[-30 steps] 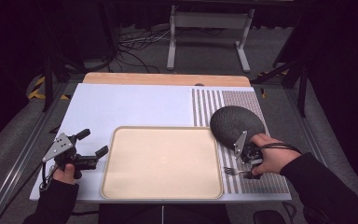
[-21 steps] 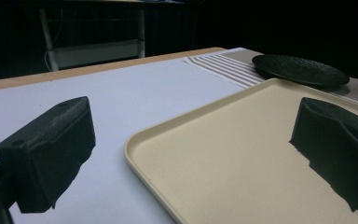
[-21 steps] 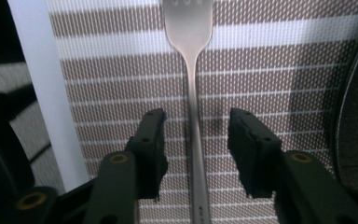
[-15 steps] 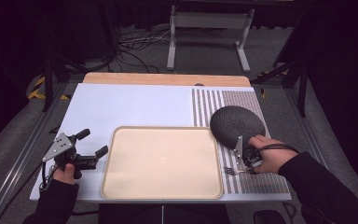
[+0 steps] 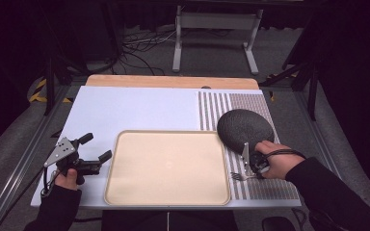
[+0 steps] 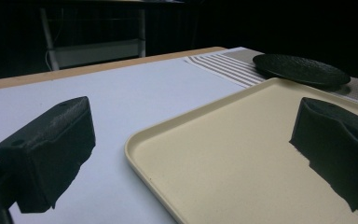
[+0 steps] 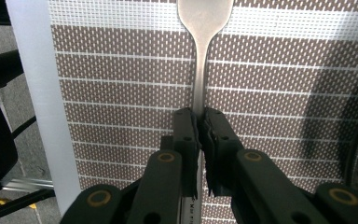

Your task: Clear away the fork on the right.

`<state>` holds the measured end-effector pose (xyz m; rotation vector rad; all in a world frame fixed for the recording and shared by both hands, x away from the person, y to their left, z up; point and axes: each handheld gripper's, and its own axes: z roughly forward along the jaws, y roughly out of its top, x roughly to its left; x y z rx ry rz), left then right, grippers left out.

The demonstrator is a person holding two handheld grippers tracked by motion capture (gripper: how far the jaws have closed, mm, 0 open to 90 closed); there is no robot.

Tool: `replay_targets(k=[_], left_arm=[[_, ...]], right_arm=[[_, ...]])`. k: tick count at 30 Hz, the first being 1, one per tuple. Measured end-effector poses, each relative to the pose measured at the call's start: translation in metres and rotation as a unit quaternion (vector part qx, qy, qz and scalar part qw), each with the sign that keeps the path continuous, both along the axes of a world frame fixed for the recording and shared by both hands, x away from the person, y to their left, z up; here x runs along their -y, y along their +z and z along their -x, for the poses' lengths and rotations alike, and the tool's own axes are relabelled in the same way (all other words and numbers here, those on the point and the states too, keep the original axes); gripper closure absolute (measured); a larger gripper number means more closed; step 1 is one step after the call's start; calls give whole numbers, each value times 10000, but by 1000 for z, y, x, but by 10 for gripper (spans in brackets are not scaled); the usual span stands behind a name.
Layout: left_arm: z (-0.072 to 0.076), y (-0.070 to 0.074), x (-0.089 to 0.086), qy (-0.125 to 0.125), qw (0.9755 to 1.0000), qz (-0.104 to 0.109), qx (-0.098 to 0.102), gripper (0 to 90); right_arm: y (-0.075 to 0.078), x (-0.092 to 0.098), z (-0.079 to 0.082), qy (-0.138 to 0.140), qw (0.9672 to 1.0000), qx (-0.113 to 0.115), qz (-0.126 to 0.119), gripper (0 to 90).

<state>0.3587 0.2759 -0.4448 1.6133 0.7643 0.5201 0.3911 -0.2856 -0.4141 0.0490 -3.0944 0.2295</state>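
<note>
Gripping a fork by its thin handle, the right claw has its jaws pressed together on the metal, as the right gripper view shows from close up; the handle widens toward the top edge of that view, and its tines are cut off there. The high view shows what that one does not: the fork lies just right of the tray, its tines pointing toward the tray's right rim, with the right claw and hand over the striped mat. Small writing is stamped on the handle near the jaws, too small to read.

A dark round plate sits on the mat behind the fork, just off the tray's far right corner. In the left gripper view the plate looks shallow and matte black beyond the tray.

The left claw hovers just left of the tray, jaws spread well apart and holding nothing; its own view has one jaw over the white counter and the other over the tray's cream surface. The tray is bare, rounded at the corners, with a low raised rim.
</note>
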Motion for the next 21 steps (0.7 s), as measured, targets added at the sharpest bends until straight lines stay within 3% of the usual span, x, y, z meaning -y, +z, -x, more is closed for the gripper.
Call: replay_targets(k=[15,21], left_arm=[[0,0,0,13,10000,15,-19,4],[0,0,0,16,10000,27,-8,4]], right_arm=[[1,2,1,-34,10000,13,-56,850],[17,-1,1,-85,9997,146,-160,851]])
